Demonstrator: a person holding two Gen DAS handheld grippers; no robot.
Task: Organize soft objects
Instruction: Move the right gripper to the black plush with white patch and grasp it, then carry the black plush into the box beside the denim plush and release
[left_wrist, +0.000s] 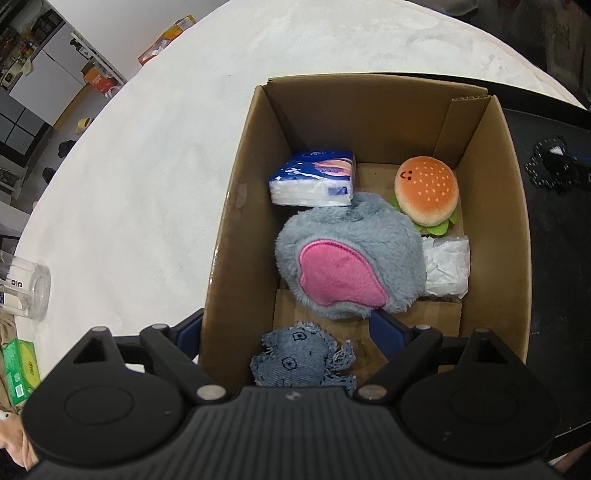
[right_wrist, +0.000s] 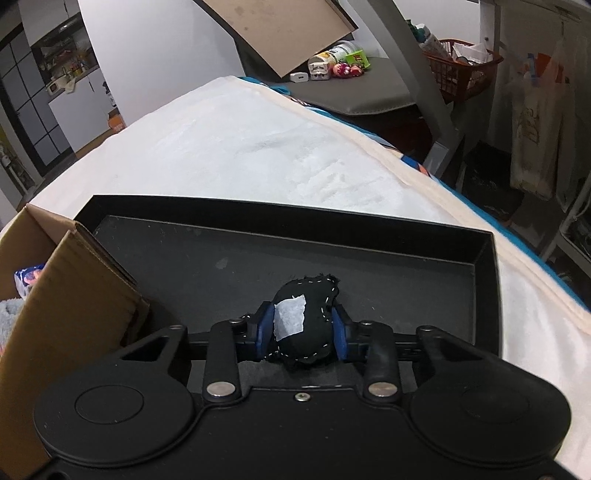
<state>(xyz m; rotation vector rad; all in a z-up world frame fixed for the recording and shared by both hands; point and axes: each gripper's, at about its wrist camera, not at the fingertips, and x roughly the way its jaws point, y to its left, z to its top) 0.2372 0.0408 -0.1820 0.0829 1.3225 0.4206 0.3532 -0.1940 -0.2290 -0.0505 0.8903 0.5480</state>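
Both hand-held grippers are over the white-covered table (left_wrist: 147, 184), each busy in its own spot. Over on the left, the left gripper (left_wrist: 288, 325) hangs above the cardboard box (left_wrist: 236, 206) with its blue fingers (left_wrist: 388, 332) spread wide and nothing between them; one finger sits outside the box's left wall, the other reaches down inside, just by the grey and pink plush toy (left_wrist: 347, 262). Below that gripper, a small denim pouch (left_wrist: 303, 362) with frayed edges lies on the box floor, close to the near wall.

That plush toy fills the middle of the box. Behind it, a blue and white tissue pack (left_wrist: 314, 177) leans against the left wall, and a little burger toy (left_wrist: 426, 194) with a smiling face sits at the back right. A crumpled clear bag (left_wrist: 447, 266) of something white is squeezed between the plush and the right wall.

On the other side, the right gripper (right_wrist: 303, 328) is closed around a black stitched pouch (right_wrist: 310, 325) with a pale patch on it, its blue pads (right_wrist: 340, 332) pressed to either side. It holds the pouch low over the black tray (right_wrist: 332, 229), which sits right beside the box, touching its right wall; whether the pouch rests on the tray floor I cannot tell.

A clear glass jar (left_wrist: 26, 291) stands on the table to the left of the box, and a green packet (left_wrist: 20, 369) lies nearer the edge.
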